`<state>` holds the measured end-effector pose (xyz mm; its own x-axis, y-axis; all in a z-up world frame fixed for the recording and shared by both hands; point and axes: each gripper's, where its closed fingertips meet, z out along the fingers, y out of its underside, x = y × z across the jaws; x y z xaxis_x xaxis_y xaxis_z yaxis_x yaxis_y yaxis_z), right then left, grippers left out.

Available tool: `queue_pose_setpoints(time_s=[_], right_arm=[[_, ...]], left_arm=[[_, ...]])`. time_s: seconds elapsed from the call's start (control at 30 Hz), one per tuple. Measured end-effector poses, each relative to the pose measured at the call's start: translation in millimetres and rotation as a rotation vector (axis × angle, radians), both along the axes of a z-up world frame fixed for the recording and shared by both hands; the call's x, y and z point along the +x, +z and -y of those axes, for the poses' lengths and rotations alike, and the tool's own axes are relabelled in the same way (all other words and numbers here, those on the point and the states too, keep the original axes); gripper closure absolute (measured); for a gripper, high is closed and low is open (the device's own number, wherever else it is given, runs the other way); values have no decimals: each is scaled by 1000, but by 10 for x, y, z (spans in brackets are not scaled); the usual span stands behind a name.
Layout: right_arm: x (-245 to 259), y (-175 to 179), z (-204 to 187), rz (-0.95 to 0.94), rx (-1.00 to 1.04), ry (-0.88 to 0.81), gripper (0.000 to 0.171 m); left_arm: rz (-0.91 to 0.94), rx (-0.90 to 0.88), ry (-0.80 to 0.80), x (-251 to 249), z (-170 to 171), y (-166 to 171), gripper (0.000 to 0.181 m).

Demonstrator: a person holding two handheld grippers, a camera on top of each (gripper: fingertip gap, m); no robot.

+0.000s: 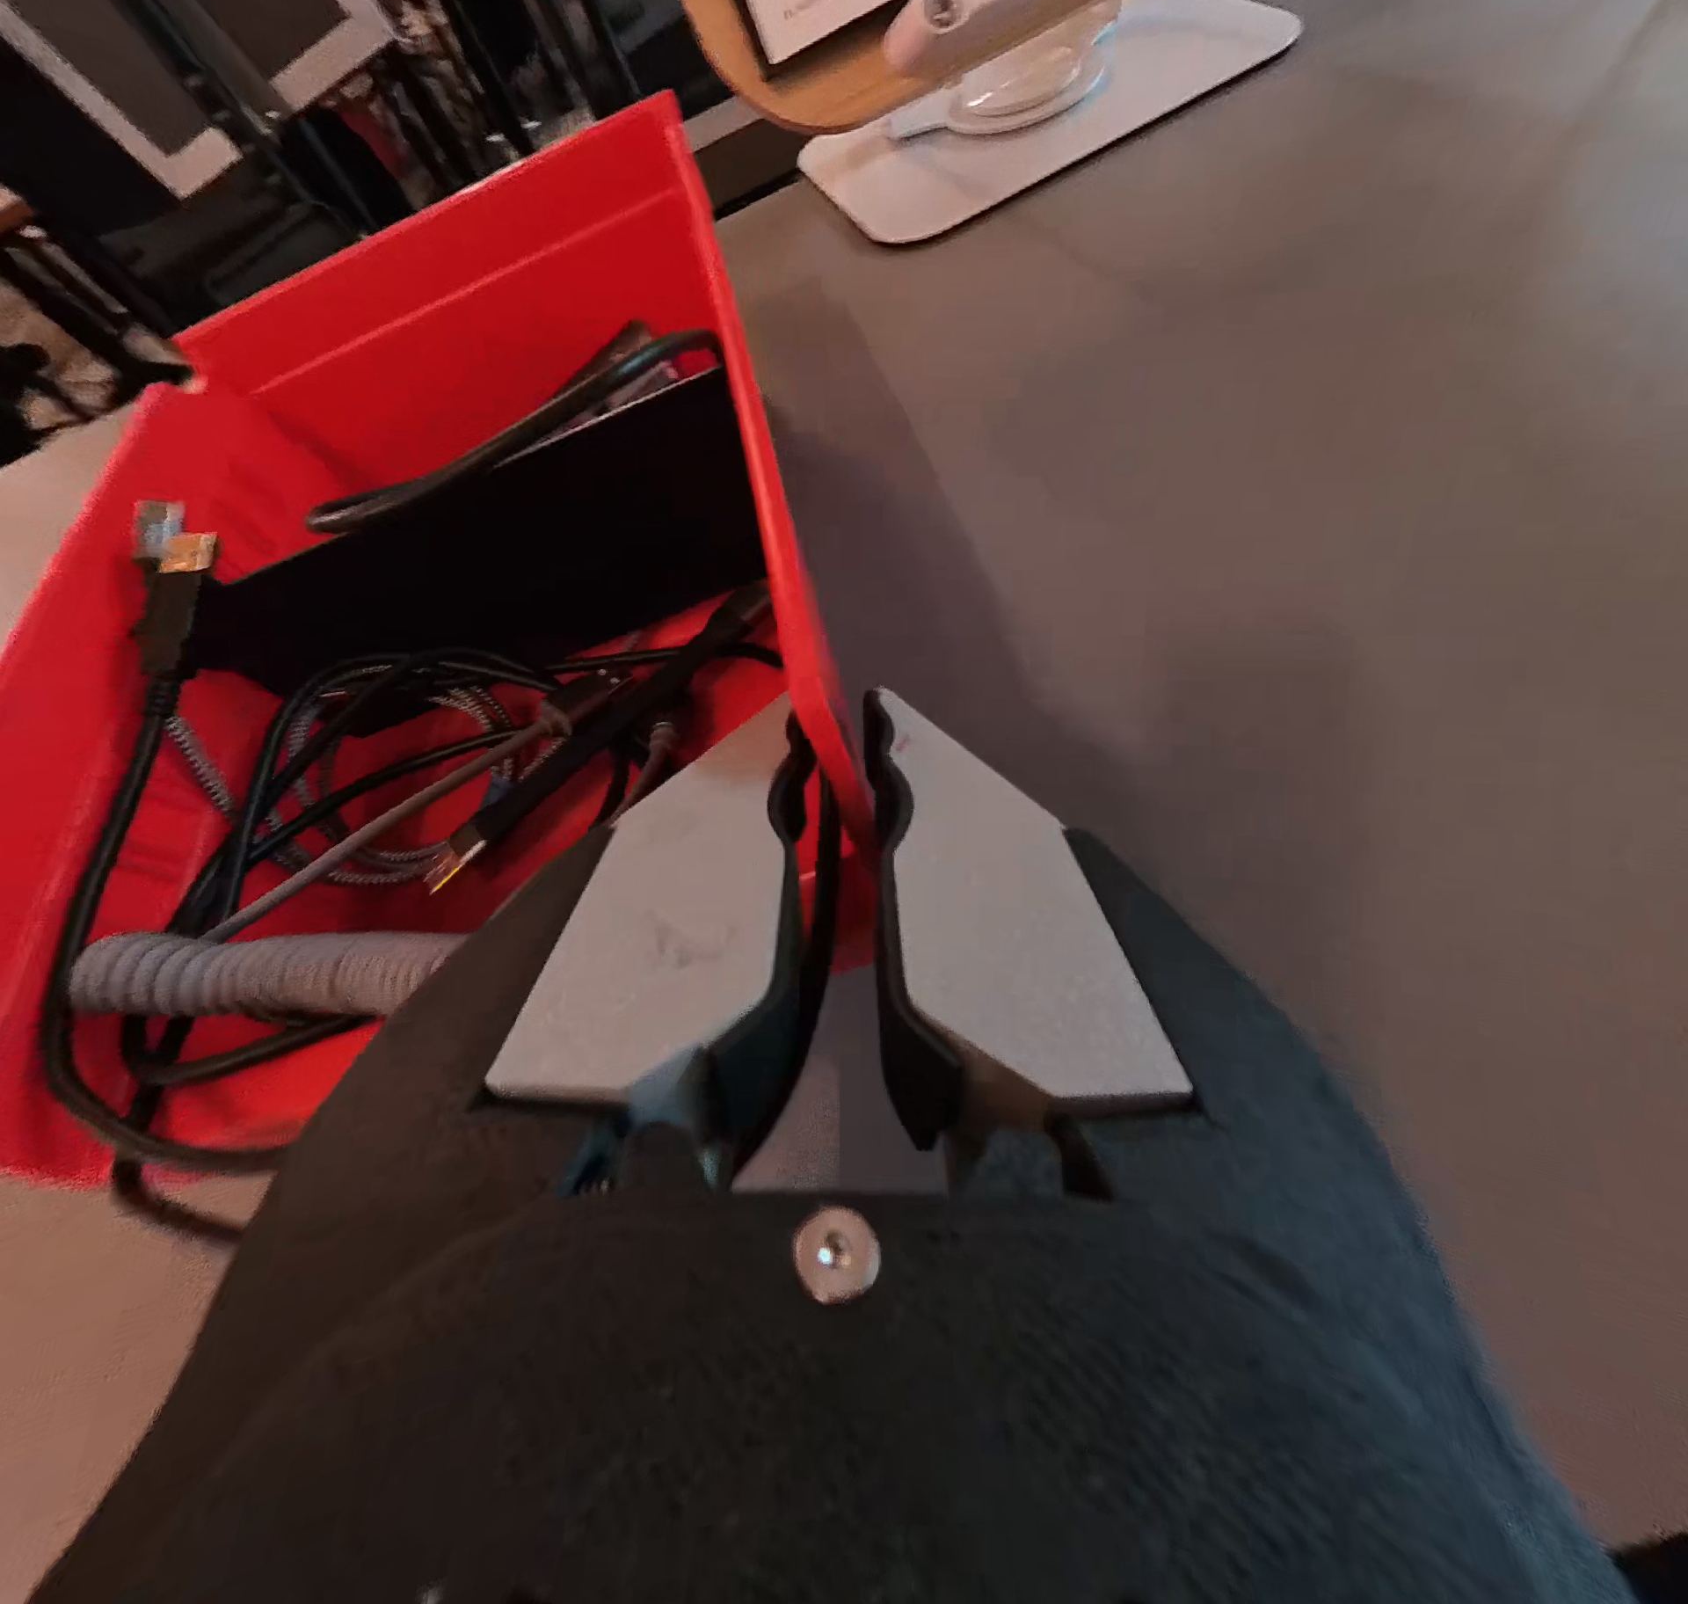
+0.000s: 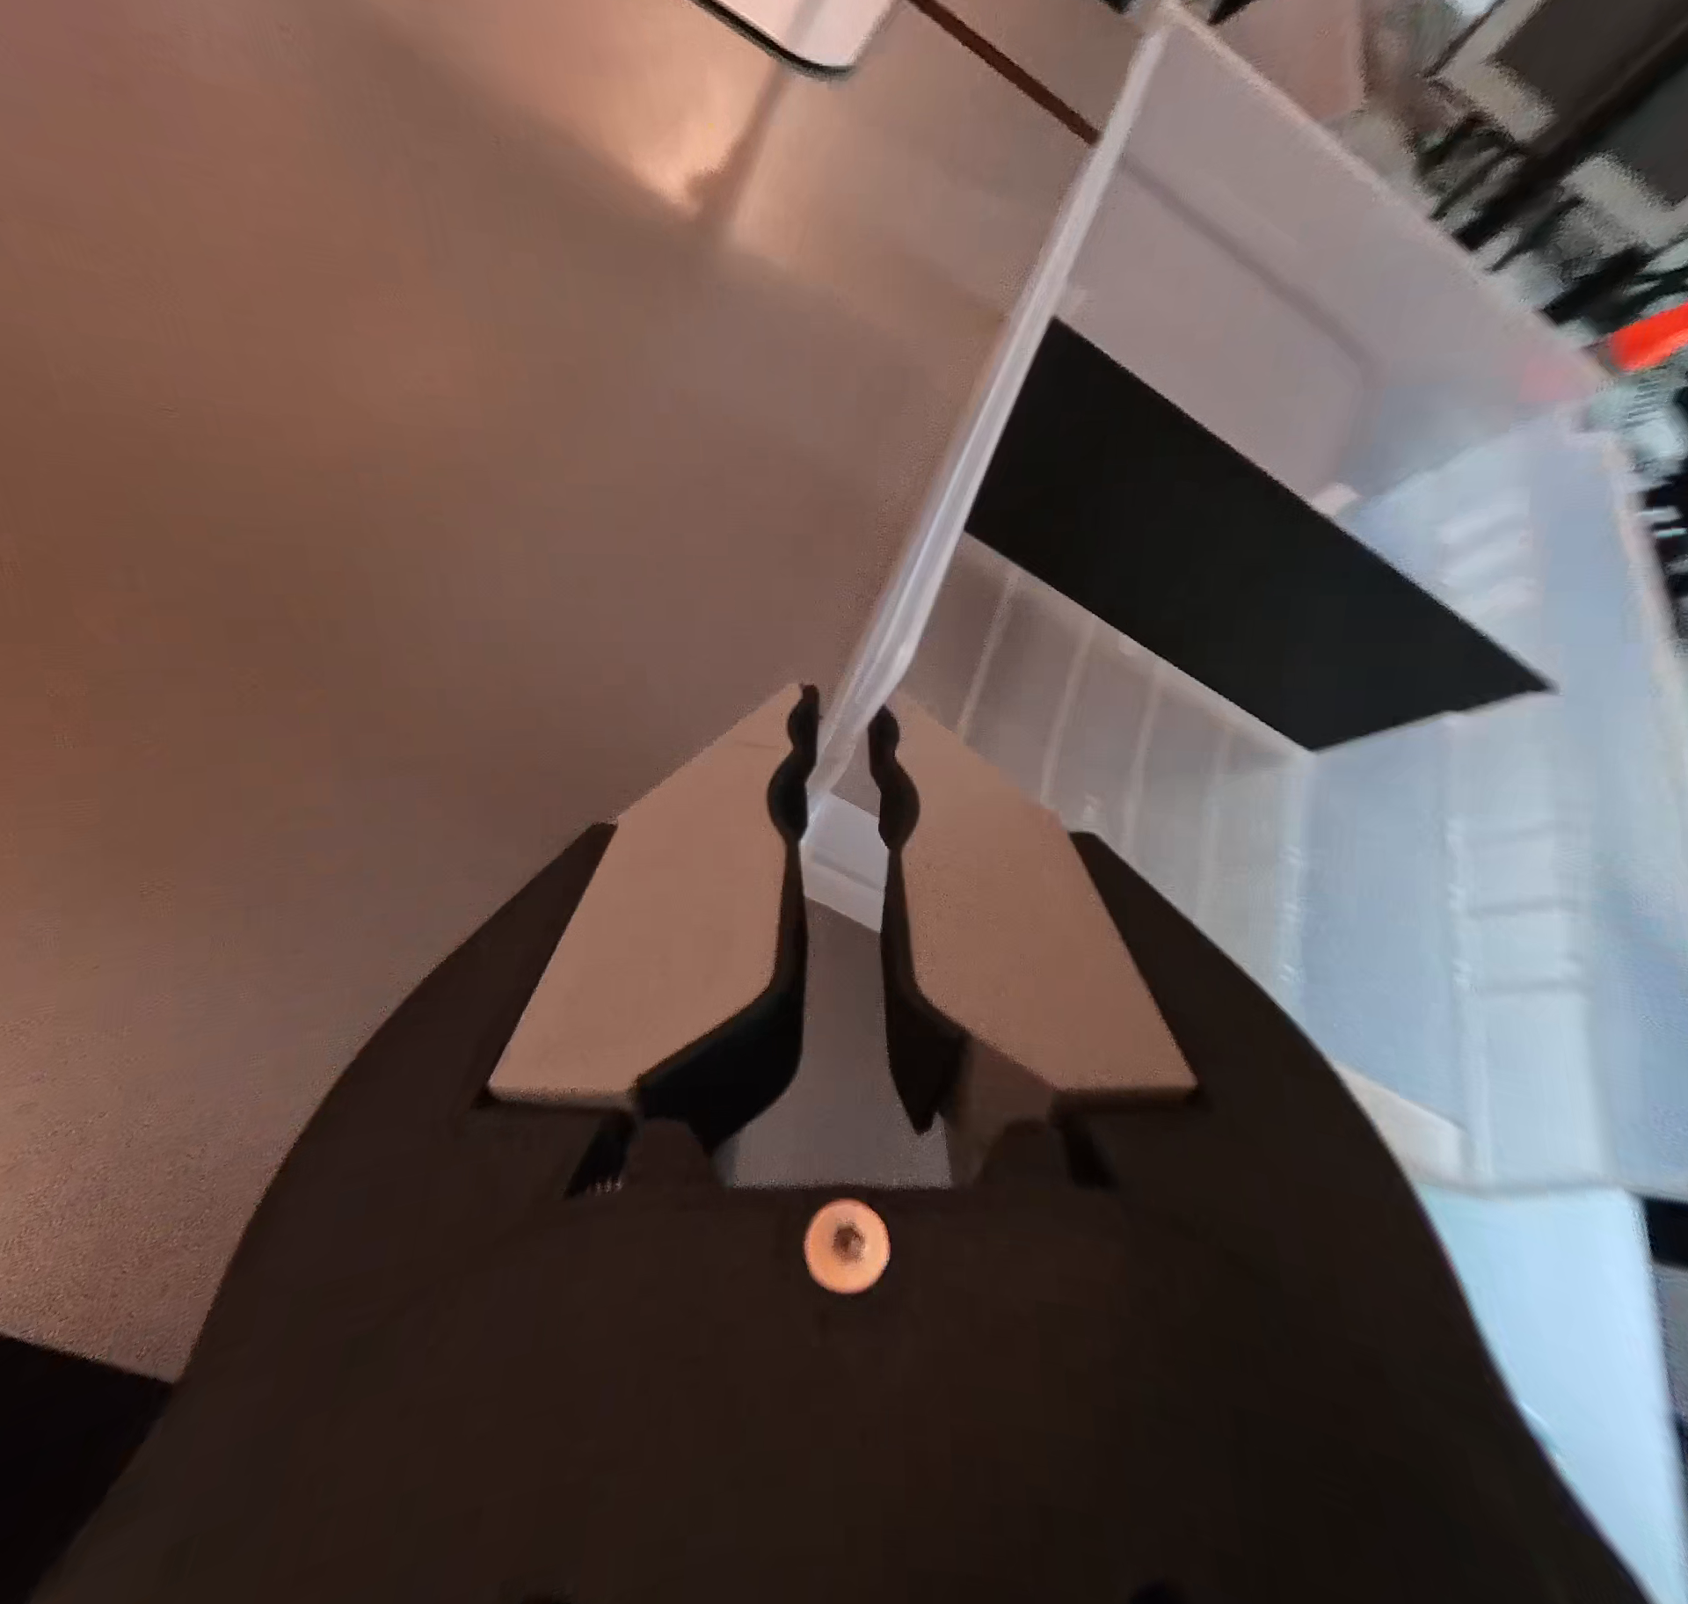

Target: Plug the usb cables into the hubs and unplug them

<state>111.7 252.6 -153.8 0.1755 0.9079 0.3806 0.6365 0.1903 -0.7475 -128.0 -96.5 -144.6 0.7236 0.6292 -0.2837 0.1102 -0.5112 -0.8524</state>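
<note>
Astride bin walls, both grippers [image 1: 838, 765] [image 2: 845, 761] pinch.

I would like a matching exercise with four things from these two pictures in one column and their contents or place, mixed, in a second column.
Things
1. red plastic bin
2. clear plastic bin
3. grey coiled cable
4. white flat stand base

Descriptions
A. lies at the near end of the red bin
B. stands on the grey table, beyond the red bin
C. holds a tangle of black cables
D. holds a black divider, no cables seen

Pairs: 1-C, 2-D, 3-A, 4-B
</note>
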Motion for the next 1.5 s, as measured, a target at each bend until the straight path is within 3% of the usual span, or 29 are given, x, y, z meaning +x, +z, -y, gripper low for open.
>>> queue_pose_setpoints(time_s=[0.07,0.27,0.43,0.6,0.8,0.97,1.07,1.23,1.37,1.47,1.5], right_arm=[[115,10,-23,-13,47,-4,166],[421,17,-59,-51,-16,19,169],[571,25,-242,-49,92,-102,164],[387,26,-160,-29,124,-94,164],[180,68,-39,11,108,-44,162],[141,506,402,-72,-27,110,124],[-50,818,842,-126,-95,266,112],[-823,1066,1375,-249,-152,483,107],[-1620,769,1295,-219,-243,462,100],[-2069,473,1016,-222,-164,397,100],[-2162,344,980,-215,-164,399,100]], left_arm=[[-33,-35,48,-98,140,-7,177],[88,103,78,-248,387,-14,179],[114,159,128,-255,474,-26,177],[90,170,121,-64,319,-22,180],[78,132,61,106,157,88,169],[100,172,-52,366,79,496,134],[141,152,-169,577,-225,651,120],[159,94,-388,772,-1167,603,114],[160,112,-447,406,-1901,420,123],[43,196,-427,-5,-2177,355,151],[66,199,-442,-45,-2225,260,152]])
